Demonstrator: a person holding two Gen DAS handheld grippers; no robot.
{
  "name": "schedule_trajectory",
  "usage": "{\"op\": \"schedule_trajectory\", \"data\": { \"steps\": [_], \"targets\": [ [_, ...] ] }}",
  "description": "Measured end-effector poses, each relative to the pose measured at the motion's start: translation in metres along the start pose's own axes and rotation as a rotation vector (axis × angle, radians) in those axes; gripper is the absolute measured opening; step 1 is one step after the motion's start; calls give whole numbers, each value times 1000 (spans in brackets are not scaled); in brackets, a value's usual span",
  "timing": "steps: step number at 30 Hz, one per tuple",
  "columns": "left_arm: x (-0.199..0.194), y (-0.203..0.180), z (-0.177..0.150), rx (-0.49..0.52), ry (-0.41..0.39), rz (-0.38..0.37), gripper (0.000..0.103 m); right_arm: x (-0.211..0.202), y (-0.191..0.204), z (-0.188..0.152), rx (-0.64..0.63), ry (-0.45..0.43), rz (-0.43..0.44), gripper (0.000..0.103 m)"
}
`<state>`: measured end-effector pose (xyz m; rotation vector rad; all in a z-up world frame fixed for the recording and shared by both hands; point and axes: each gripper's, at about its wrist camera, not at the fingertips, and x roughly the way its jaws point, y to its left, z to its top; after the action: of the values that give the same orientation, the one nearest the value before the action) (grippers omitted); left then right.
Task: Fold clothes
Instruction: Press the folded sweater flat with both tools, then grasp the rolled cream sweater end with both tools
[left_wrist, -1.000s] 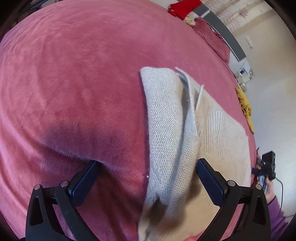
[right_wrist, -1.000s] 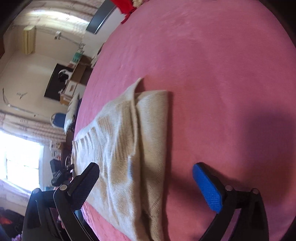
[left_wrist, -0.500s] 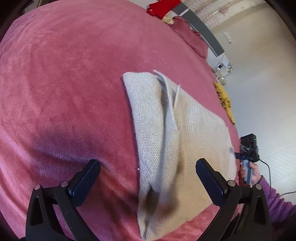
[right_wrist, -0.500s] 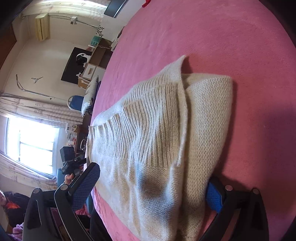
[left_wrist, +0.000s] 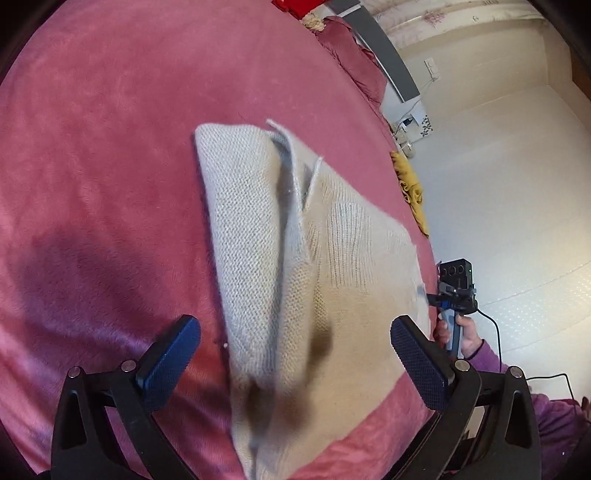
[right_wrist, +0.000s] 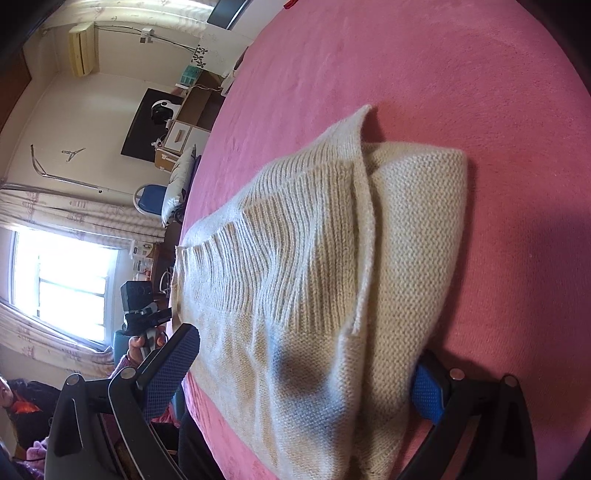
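A cream knit sweater (left_wrist: 295, 258) lies partly folded on the pink bed cover (left_wrist: 110, 147), one side turned lengthwise over its middle. My left gripper (left_wrist: 295, 365) is open, its blue pads straddling the sweater's near end just above it. In the right wrist view the sweater (right_wrist: 314, 266) runs away from me, its ribbed band on the left. My right gripper (right_wrist: 299, 380) is open at the near end; the folded edge drapes over its right pad (right_wrist: 426, 391). Each gripper shows small in the other's view, held by a hand: right (left_wrist: 456, 291), left (right_wrist: 142, 310).
A yellow cloth (left_wrist: 412, 184) hangs at the bed's right edge. A pink pillow (left_wrist: 354, 62) and a red cloth (left_wrist: 295, 4) lie at the far end. Beyond the left edge stand a blue chair (right_wrist: 149, 197), a desk and a bright window (right_wrist: 62, 280).
My right gripper has come in from the bare cover to the sweater's end, and the folded edge now lies over its right pad. The left gripper has shifted slightly and stays open.
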<state>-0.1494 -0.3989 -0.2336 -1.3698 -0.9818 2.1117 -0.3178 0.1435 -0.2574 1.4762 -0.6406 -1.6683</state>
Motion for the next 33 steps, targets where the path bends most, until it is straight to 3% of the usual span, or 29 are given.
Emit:
{"op": "schedule_trajectory", "data": {
  "steps": [5, 6, 10, 11, 13, 18, 19, 21, 24, 26, 27, 29, 30, 33],
  "targets": [
    [10, 3, 5, -86, -2, -192, 103, -2, 0, 0, -24, 1, -2, 103],
    [15, 2, 7, -88, 3, -203, 103, -3, -1, 0, -27, -4, -1, 103],
    [23, 6, 11, -92, 17, -167, 103, -7, -3, 1, -26, -44, 8, 99],
    [22, 7, 12, -100, 17, -157, 103, -7, -4, 2, -19, -58, 9, 84],
    [19, 9, 14, -121, 15, -136, 103, -7, -7, 3, -3, -70, 6, 68],
    [26, -2, 13, -119, -4, -45, 103, -3, -16, 4, 38, -64, -13, 60],
    [29, -5, 11, -105, -11, -19, 103, -3, -18, 4, 46, -63, -17, 54],
    [33, -11, 7, -66, -20, 36, 103, -1, -22, 5, 62, -61, -24, 29],
    [38, -28, 0, 40, -25, 154, 102, 0, -25, 5, 76, -62, -36, 25],
    [44, -40, -7, 129, -33, 307, 84, 0, -23, 4, 72, -69, -46, 24],
    [46, -46, -11, 172, -38, 389, 65, 0, -22, 3, 70, -72, -51, 24],
    [44, -49, -13, 184, -58, 417, 46, -1, -20, 3, 66, -79, -61, 23],
    [42, -50, -14, 183, -69, 417, 30, -1, -19, 2, 64, -83, -65, 23],
    [36, -53, -16, 177, -102, 415, 25, 0, -9, 2, 60, -91, -112, 23]
  ]
}}
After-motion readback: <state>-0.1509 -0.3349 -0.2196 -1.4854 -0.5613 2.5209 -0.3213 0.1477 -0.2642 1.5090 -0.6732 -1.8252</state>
